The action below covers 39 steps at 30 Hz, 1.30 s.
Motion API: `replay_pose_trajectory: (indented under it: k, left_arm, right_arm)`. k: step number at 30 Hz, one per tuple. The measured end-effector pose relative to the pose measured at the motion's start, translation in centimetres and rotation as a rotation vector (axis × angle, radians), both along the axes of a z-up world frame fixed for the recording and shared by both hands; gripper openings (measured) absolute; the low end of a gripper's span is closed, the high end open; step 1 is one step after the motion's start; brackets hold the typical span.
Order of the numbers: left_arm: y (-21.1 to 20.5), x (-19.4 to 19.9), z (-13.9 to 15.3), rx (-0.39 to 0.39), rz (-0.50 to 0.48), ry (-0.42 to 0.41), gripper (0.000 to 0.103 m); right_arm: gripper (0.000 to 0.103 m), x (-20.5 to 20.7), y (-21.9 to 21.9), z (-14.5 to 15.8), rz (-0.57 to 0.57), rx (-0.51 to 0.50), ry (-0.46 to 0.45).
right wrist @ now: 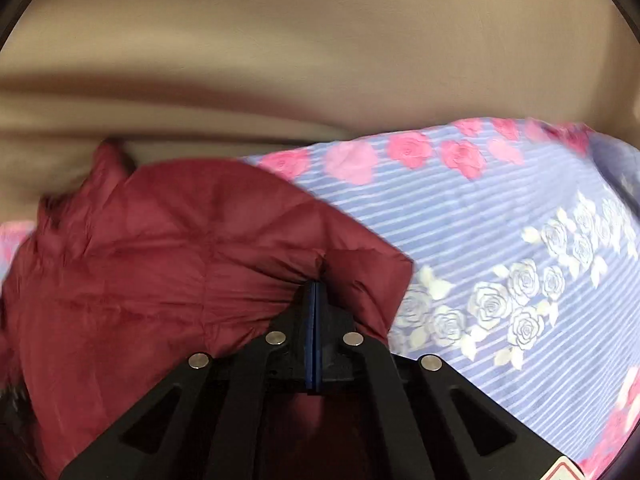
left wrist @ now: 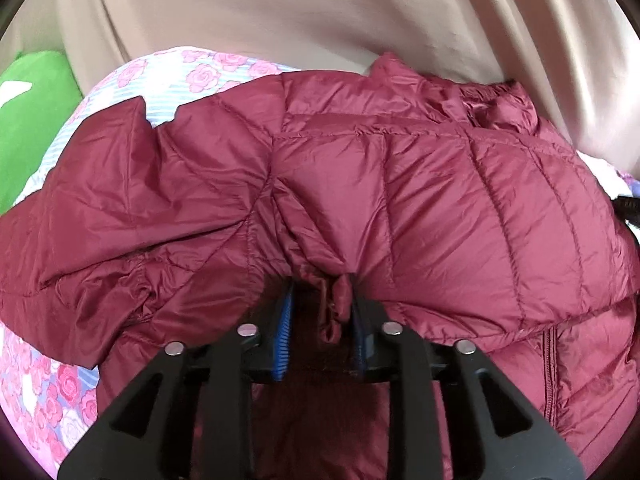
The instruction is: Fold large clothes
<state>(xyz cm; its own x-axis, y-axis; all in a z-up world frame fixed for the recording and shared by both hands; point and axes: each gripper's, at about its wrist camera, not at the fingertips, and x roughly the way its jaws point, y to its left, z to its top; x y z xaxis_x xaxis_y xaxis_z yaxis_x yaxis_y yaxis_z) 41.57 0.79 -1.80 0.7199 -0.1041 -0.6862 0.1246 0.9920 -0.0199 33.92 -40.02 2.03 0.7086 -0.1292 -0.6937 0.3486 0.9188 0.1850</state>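
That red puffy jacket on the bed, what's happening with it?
A person is folding the dark red quilted jacket with a two-finger gripper in each hand. It lies spread on a floral bedsheet in front of a beige curtain. The right gripper is clamped shut on a pinch of the jacket's edge. The left gripper has its jaws parted, with a bunched fold of jacket fabric between them and against one pad. The fold is not finished yet.

Beige curtain (left wrist: 320,12) behind floral striped bedsheet (right wrist: 500,216); green cushion (left wrist: 32,120).
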Motion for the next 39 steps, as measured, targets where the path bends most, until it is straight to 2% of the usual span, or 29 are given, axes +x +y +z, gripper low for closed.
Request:
replay_pose_trajectory:
  k: [2,4,7,9,10,12,14,15,17,18,19,20,21,22,24,26,28,29,32,34,35,36,37,39]
  left_arm:
    - [-0.1,0.1,0.0,0.006,0.001,0.001,0.024]
    - [-0.1,0.2,0.1,0.003,0.001,0.001,0.024]
    - [0.0,0.2,0.2,0.008,0.001,0.000,0.024]
    - [-0.1,0.3,0.2,0.021,0.002,-0.002,0.024]
    - [-0.2,0.3,0.1,0.031,0.004,-0.002,0.024]
    - [-0.3,0.4,0.1,0.041,0.005,-0.004,0.024]
    - [-0.3,0.5,0.0,0.046,0.006,-0.004,0.024]
    - [-0.4,0.5,0.0,0.048,0.006,-0.004,0.024]
    - [-0.5,0.5,0.0,0.053,0.008,-0.005,0.025]
    - [-0.6,0.5,0.1,0.058,0.010,-0.008,0.026]
    - [-0.7,0.4,0.1,0.065,0.020,-0.010,0.032]
    - [-0.5,0.4,0.2,0.064,0.037,-0.017,0.039]
    - [-0.2,0.1,0.4,0.047,0.048,-0.025,0.040]
    - [0.8,-0.5,0.7,0.007,0.056,-0.029,0.043]
    - [2.6,-1.6,1.4,-0.061,0.063,-0.011,0.053]
    - [6.0,-3.8,2.6,-0.126,0.098,-0.013,0.073]
    - [9.8,-5.4,3.7,-0.183,0.142,-0.032,0.079]
    - [12.7,-6.3,4.4,-0.212,0.195,-0.043,0.084]
    - [21.3,-7.5,4.8,-0.281,0.361,-0.034,0.088]
    - [27.9,-8.0,4.0,-0.328,0.508,0.001,0.088]
    - [30.0,-8.1,3.7,-0.337,0.551,0.011,0.088]
    - [33.2,-8.3,3.0,-0.350,0.624,0.025,0.088]
    - [34.7,-8.2,2.7,-0.357,0.656,0.030,0.088]
    - [39.2,-7.6,1.5,-0.391,0.740,0.055,0.088]
  right_arm:
    - [0.000,-1.6,0.8,1.6,0.010,-0.019,-0.063]
    - [0.001,-3.6,1.2,2.1,0.054,0.007,-0.105]
    - [0.000,-6.2,1.1,0.2,0.111,0.032,-0.079]
    - [0.000,-6.5,0.8,-1.3,0.078,-0.038,-0.015]
    - [0.004,-6.9,0.6,-1.2,0.050,-0.043,-0.012]
    - [0.012,-9.1,0.6,0.0,0.056,0.012,-0.071]
    - [0.012,-11.0,1.5,0.8,0.093,0.021,-0.115]
    - [0.012,-11.1,1.9,0.4,0.109,0.000,-0.097]
    - [0.008,-9.4,2.5,-2.7,0.095,-0.075,0.053]
    - [0.004,-9.1,2.5,-3.4,0.089,-0.083,0.096]
    - [0.003,-9.4,2.5,-3.4,0.074,-0.089,0.072]
    - [0.004,-9.7,2.7,-3.0,0.054,-0.091,0.091]
    - [0.008,-10.2,3.0,-2.6,0.039,-0.085,0.096]
    - [0.011,-10.8,3.5,-2.0,0.042,-0.070,0.085]
    - [0.011,-12.9,5.6,-1.1,0.095,-0.054,0.070]
    - [0.012,-14.7,7.8,-1.0,0.152,-0.058,0.077]
    - [0.016,-17.0,9.9,-1.5,0.212,-0.046,0.082]
    - [0.017,-18.1,11.0,-2.1,0.243,-0.036,0.085]
    - [0.024,-20.6,13.0,-3.3,0.281,-0.044,0.083]
    - [0.026,-21.0,13.9,-3.8,0.276,-0.080,0.074]
    - [0.028,-21.5,14.2,-3.7,0.267,-0.092,0.061]
    - [0.032,-22.3,14.7,-3.5,0.261,-0.089,0.051]
    - [0.036,-22.5,14.6,-3.4,0.260,-0.075,0.044]
    - [0.037,-22.9,14.5,-3.6,0.256,-0.048,0.035]
